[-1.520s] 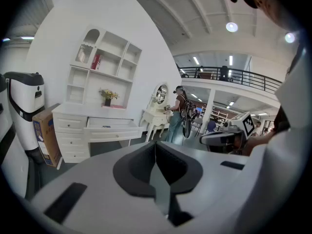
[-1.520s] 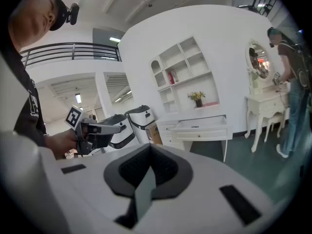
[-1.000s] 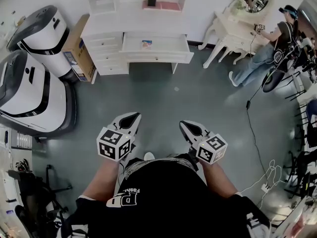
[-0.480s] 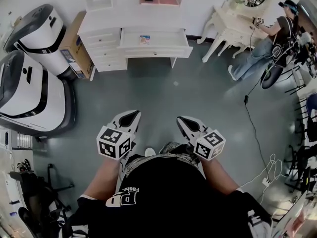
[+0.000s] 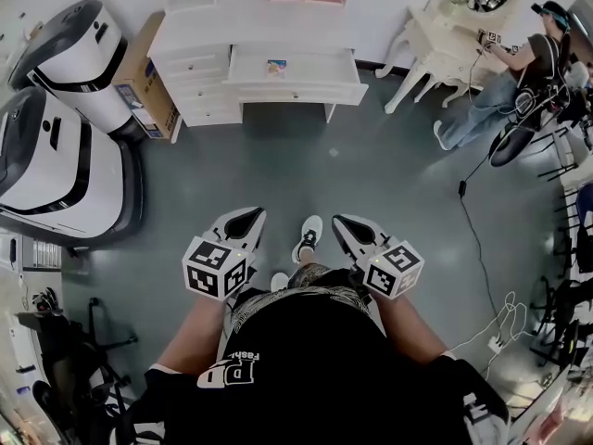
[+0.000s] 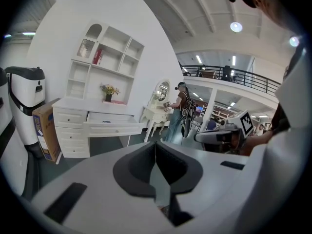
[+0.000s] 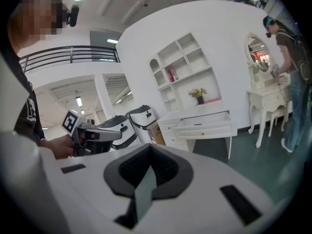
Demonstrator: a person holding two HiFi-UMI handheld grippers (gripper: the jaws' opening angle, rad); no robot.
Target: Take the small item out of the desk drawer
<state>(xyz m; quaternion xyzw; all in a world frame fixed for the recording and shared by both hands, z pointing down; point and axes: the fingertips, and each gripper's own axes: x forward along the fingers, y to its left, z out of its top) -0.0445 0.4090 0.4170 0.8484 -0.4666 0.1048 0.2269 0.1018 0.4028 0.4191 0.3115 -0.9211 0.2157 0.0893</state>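
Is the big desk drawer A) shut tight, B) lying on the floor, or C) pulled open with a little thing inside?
C: the drawer sticks out from the desk, and a small item lies inside it.

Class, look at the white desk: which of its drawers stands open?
The wide drawer right of the stack of small drawers. It alone is pulled out, with a small item inside; the small ones are shut.
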